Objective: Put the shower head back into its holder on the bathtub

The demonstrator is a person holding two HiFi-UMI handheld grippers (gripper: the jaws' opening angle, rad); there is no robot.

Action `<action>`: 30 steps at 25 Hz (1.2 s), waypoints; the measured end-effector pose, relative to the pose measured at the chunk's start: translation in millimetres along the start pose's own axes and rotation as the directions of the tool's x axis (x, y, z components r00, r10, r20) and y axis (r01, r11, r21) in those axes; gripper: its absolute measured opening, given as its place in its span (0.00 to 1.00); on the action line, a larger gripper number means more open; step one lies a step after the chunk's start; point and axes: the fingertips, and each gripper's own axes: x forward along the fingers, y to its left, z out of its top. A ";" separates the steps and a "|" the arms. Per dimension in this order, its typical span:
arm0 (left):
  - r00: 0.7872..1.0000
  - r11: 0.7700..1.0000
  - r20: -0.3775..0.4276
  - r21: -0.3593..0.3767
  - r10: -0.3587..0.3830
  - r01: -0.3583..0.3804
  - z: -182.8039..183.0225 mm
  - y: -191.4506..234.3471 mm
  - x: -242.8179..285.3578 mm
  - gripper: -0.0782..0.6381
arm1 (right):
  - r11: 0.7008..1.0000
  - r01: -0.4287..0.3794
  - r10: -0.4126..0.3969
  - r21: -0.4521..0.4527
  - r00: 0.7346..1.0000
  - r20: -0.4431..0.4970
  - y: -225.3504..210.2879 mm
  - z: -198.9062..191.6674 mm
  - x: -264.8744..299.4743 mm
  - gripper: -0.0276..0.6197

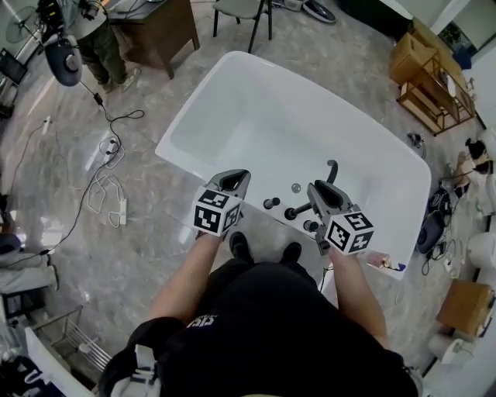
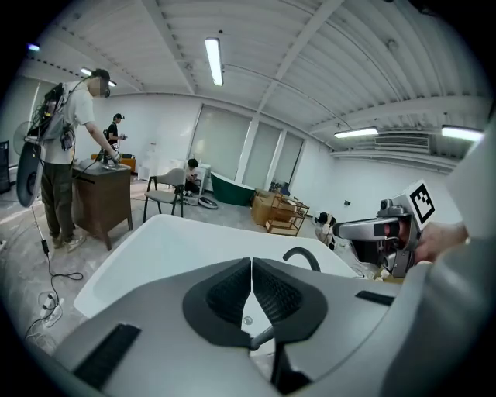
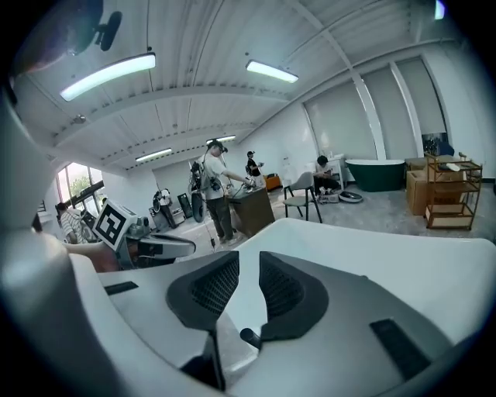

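Both held above white bathtub's [image 1: 195, 102] near rim, angled slightly down: left gripper [image 1: 232, 179] pads pressed together, empty; right gripper [image 1: 322, 188] pads slightly apart, empty. Shower head [image 1: 299, 210] on rim deck between them, ungripped. Chrome fitting [image 1: 295, 188] inside tub.

One white bathtub [image 1: 232, 101]; two claws: left claw [image 1: 232, 178], right claw [image 1: 322, 192]; one chair [image 1: 244, 9].

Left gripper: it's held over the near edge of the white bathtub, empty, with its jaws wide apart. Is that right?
Not quite. The left gripper is over the near edge of the white bathtub and empty, but its jaws are closed together with the pads touching, not wide apart. The left gripper view shows this.
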 end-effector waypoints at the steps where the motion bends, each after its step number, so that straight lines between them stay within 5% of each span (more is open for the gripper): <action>1: 1.000 1.000 0.011 0.007 0.010 -0.010 7.5 -3.6 0.1 0.14 | 1.000 -0.006 0.006 -0.002 1.000 0.021 -3.8 8.3 -7.1 0.18; 7: 0.995 0.996 0.077 0.066 0.057 -0.062 59.2 -37.5 0.5 0.14 | 0.998 -0.055 0.058 -0.036 0.993 0.102 -29.0 51.7 -54.3 0.07; 13: 0.986 0.986 0.149 0.130 0.080 -0.100 108.2 -67.2 1.1 0.14 | 0.994 -0.076 0.091 -0.082 0.979 0.185 -54.2 91.4 -88.9 0.07; 30: 0.957 0.962 0.257 0.195 0.136 -0.189 152.4 -99.3 -25.9 0.14 | 0.972 0.071 0.041 -0.226 0.888 0.458 -78.5 160.0 -182.0 0.06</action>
